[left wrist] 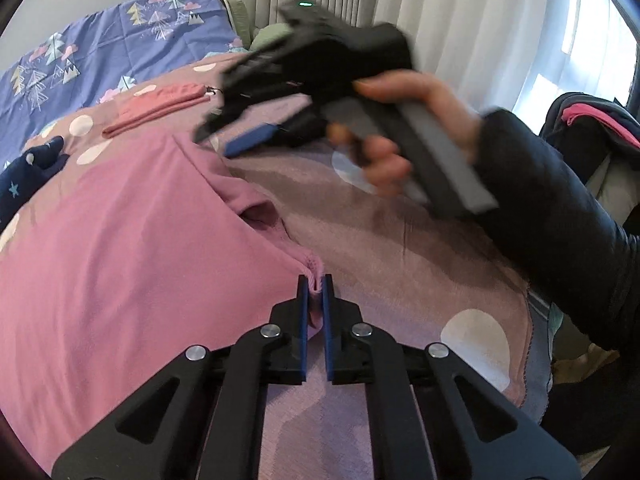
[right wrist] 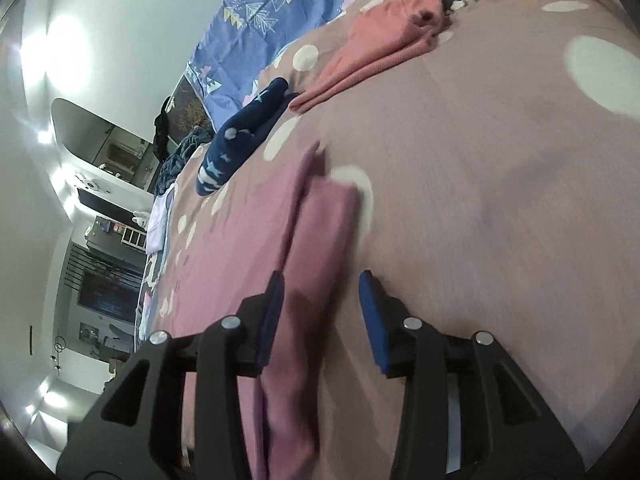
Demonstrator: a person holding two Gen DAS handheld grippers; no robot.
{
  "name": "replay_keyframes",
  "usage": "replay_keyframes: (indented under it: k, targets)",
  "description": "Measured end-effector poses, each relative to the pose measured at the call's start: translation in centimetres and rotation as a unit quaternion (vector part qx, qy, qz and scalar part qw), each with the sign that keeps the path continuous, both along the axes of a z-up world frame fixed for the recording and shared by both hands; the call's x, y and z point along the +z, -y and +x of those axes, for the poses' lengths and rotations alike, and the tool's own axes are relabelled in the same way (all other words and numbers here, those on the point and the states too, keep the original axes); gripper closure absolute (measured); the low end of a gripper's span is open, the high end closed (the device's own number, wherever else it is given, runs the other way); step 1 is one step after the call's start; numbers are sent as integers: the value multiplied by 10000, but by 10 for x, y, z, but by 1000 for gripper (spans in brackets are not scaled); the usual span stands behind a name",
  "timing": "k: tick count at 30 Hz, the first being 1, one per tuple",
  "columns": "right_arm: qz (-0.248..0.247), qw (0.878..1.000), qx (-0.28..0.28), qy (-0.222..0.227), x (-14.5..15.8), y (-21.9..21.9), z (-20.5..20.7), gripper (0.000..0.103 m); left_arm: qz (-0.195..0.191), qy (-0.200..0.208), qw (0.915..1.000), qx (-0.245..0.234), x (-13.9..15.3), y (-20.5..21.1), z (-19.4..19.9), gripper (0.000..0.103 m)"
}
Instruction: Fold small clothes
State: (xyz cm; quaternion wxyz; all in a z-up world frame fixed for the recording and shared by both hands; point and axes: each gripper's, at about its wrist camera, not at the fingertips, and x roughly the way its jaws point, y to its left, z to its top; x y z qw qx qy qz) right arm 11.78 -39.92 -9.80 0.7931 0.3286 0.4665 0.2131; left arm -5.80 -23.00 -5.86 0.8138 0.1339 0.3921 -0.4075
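A pink garment (left wrist: 120, 248) lies spread on the mauve dotted bedspread (left wrist: 400, 240). My left gripper (left wrist: 316, 284) is shut on a bunched edge of the pink garment. My right gripper (left wrist: 218, 136) hovers open above the garment's far corner, blurred, held by a hand. In the right wrist view the right gripper (right wrist: 320, 280) is open and empty over a folded strip of the pink garment (right wrist: 316, 240).
A folded coral garment (left wrist: 160, 106) (right wrist: 380, 40) and a navy star-print garment (left wrist: 28, 172) (right wrist: 240, 136) lie farther back on the bedspread. A blue tree-print sheet (left wrist: 100, 48) lies beyond. Curtains (left wrist: 460, 20) and a chair with dark clothes (left wrist: 592, 132) stand to the right.
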Motion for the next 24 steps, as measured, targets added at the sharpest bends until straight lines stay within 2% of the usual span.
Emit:
replay_keyframes:
  k: [2, 4, 5, 6, 8, 10, 12, 13, 15, 16, 17, 19, 21, 24]
  targets:
    - [74, 9999, 79, -44, -3, -7, 22, 63, -6, -90, 10000, -4, -3, 0, 2, 98]
    - [-38, 9999, 135, -83, -4, -15, 34, 94, -9, -148, 9999, -53, -5, 0, 5, 99]
    - [-109, 9998, 144, -106, -4, -19, 38, 98, -41, -177, 9998, -81, -5, 0, 5, 99]
    - [-172, 9998, 87, -65, -1, -21, 39, 98, -109, -221, 9996, -146, -4, -1, 5, 99]
    - [-284, 9981, -20, 548, 25, -21, 28, 99, -176, -251, 9991, -298, -1, -2, 4, 99]
    - [-336, 9953, 28, 907, 42, -19, 23, 99, -136, -220, 9989, -379, -3, -1, 6, 99]
    - [-709, 9948, 68, 732, 34, -22, 33, 99, -67, -288, 9988, -401, -10, 4, 10, 99]
    - [-793, 9957, 84, 466, 21, -23, 41, 99, -58, -333, 9986, -401, -13, 6, 10, 99]
    - [-680, 9974, 113, 187, 1, -22, 46, 98, -55, -385, 9984, -410, -18, 6, 11, 99]
    - [-390, 9991, 59, 134, -7, -14, 44, 98, -79, -410, 9982, -420, -19, 6, 11, 99]
    - [-155, 9998, -4, 94, -10, -8, 43, 96, -101, -429, 9981, -429, -19, 5, 12, 99]
    - [185, 9998, -97, 52, -7, 4, 39, 86, -138, -466, 9978, -446, -18, 4, 14, 99]
    - [178, 9997, -103, 150, 1, 8, 35, 58, -131, -468, 9977, -467, -18, 4, 15, 99]
    - [392, 9988, 236, 161, 7, 3, 36, 46, -148, -502, 9976, -464, -19, 4, 16, 99]
